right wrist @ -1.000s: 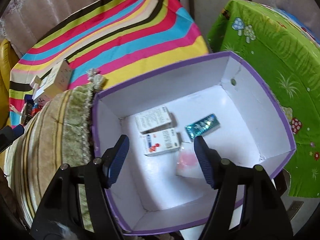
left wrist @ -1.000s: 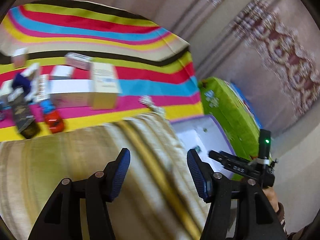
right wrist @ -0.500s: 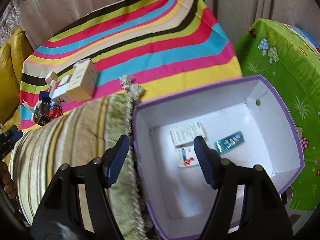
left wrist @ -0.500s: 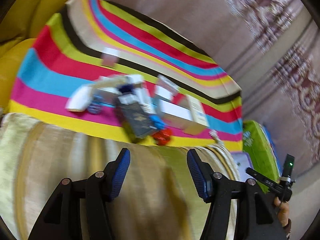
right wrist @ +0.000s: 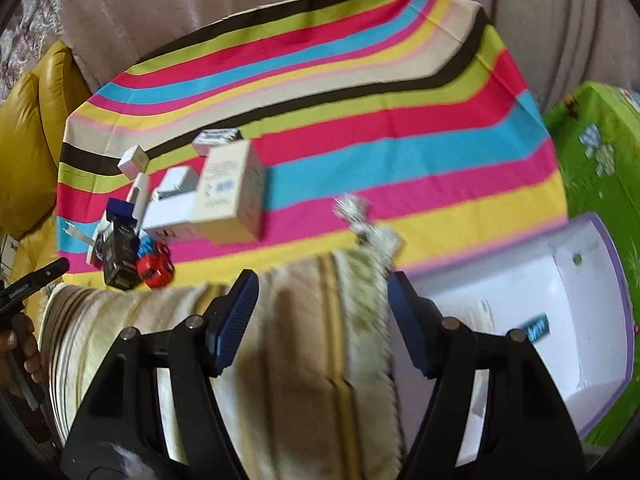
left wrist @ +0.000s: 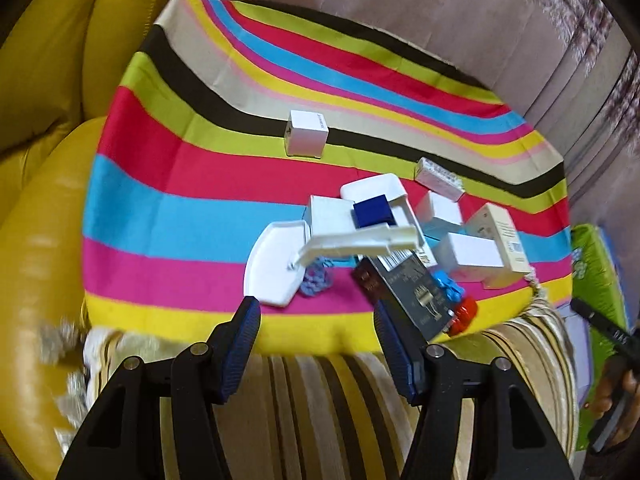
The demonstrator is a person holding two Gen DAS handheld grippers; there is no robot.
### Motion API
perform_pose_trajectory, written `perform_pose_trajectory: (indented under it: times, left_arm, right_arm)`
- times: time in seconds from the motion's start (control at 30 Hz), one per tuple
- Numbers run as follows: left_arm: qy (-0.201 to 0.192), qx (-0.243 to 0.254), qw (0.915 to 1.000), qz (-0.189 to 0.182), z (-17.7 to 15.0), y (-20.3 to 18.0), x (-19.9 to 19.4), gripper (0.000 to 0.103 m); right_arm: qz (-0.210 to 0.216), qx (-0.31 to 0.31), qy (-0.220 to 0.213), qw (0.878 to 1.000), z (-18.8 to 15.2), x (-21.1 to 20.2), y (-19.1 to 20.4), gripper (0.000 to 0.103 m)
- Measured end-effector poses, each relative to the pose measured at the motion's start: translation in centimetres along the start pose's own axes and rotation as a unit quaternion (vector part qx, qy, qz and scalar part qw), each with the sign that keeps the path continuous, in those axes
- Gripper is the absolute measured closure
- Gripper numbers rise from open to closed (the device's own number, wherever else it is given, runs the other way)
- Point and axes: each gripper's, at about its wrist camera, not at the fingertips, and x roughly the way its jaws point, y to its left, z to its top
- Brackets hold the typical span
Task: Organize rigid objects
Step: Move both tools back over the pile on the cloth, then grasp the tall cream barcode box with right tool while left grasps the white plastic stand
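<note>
Found a broad cloth of curved red, blue, yellow, pink and black stripes [left wrist: 192, 200] filling the middle of both views, apparently laid out as the sorting surface, with a yellow leather sofa [left wrist: 44, 152] wrapped around its left edge. Below it, across the lower centre, a beige and gold striped cushion with a fringed edge [left wrist: 320, 408], probably just sitting between the person and the cloth. At the right edge of the right wrist view, a white cardboard box with a purple rim [right wrist: 616, 268], open-topped and set just beside the cushion, judged to be where the pieces were collected; inside it, a small shiny teal pack [right wrist: 536, 326], blurred. Held the left gripper [left wrist: 315, 308] over the cushion's far edge, tilted down toward the pile, jaws roughly half apart with nothing between them. Held the right gripper [right wrist: 323, 280] likewise over the cushion, jaws about half apart and empty. Left the rigid pieces heaped in the centre-right of the left wrist view, touching and overlapping: a tall cream carton with printed sides [left wrist: 504, 236], a flat white lid or tray [left wrist: 272, 268], a flat black box with pale print [left wrist: 412, 292], a dark blue cube [left wrist: 372, 210], and a small red toy [left wrist: 464, 312] at the cloth's near edge. Apart from the heap, toward the upper centre, a white cube box [left wrist: 306, 134] standing alone. Hard edges and flat faces throughout, judged easy to pinch.
</note>
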Motion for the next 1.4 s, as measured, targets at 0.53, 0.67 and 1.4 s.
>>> perform_pose_trajectory:
  times: [0.53,0.67,1.4]
  left_arm:
    - [0.040,0.045,0.9961,0.064,2.3,-0.8,4.9,0.043]
    - [0.043,0.050,0.9954,0.069,2.2,-0.8,5.1,0.043]
    - [0.015,0.059,0.9975,0.037,2.6,-0.9,5.3,0.071]
  right_arm:
    - [-0.012,-0.036,-0.014,0.999,5.2,6.2,7.4,0.018]
    - [-0.015,-0.044,-0.006,0.999,5.8,7.7,8.1,0.018]
    - [-0.050,-0.053,0.047,0.996,6.8,11.9,8.5,0.046]
